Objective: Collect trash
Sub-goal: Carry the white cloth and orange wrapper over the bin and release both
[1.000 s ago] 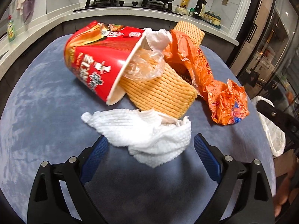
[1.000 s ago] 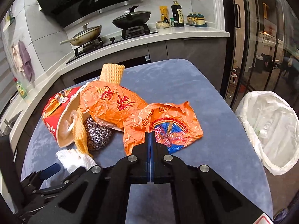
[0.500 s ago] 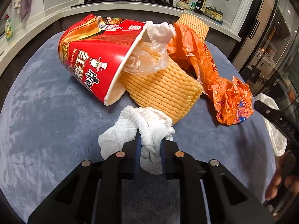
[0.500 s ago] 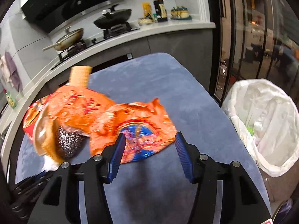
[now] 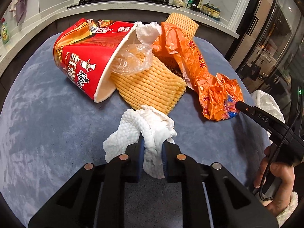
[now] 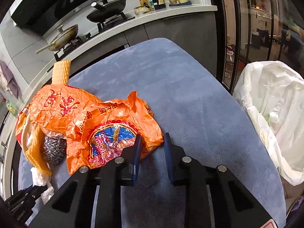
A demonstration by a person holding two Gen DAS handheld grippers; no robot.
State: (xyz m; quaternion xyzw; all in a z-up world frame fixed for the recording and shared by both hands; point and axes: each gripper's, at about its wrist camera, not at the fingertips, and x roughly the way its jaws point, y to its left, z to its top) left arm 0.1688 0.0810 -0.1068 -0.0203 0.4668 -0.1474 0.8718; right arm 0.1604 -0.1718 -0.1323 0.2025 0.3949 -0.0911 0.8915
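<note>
Here, the left tongs [image 5: 152,148] are seen pressed nearly together on a crumpled white paper towel [image 5: 144,131], which is pinched between the blue pads and bulges out above and below them on the blue-grey desk [image 5: 47,133]. The right tongs [image 6: 152,142] have just been closing and are held narrowly apart; a corner of the orange plastic wrapper [image 6: 106,125] lies between the pads, its crumpled edge touched by the left pad, though it cannot be told for certain whether the right pad presses on it. In the left wrist view the same wrapper [image 5: 214,96] is met by one black finger of the right tongs, on which the letters "DAS" are printed, and a hand [image 5: 275,182] with a fleecy cuff is wrapped around the handle. Behind the towel a red instant-noodle cup [image 5: 85,62] lies tipped on its side, the English word "Braised" and large white Chinese characters being legible on its wall; clear plastic film [image 5: 131,60] and yellow foam netting [image 5: 152,87] spill from its mouth. Red Chinese characters are printed on the wrapper, with a blue and red roundel near the tongs. A steel scouring ball [image 6: 54,150] is tucked under the wrapper. A white-lined trash bag [image 6: 271,114] stands open beside the desk's right edge.
</note>
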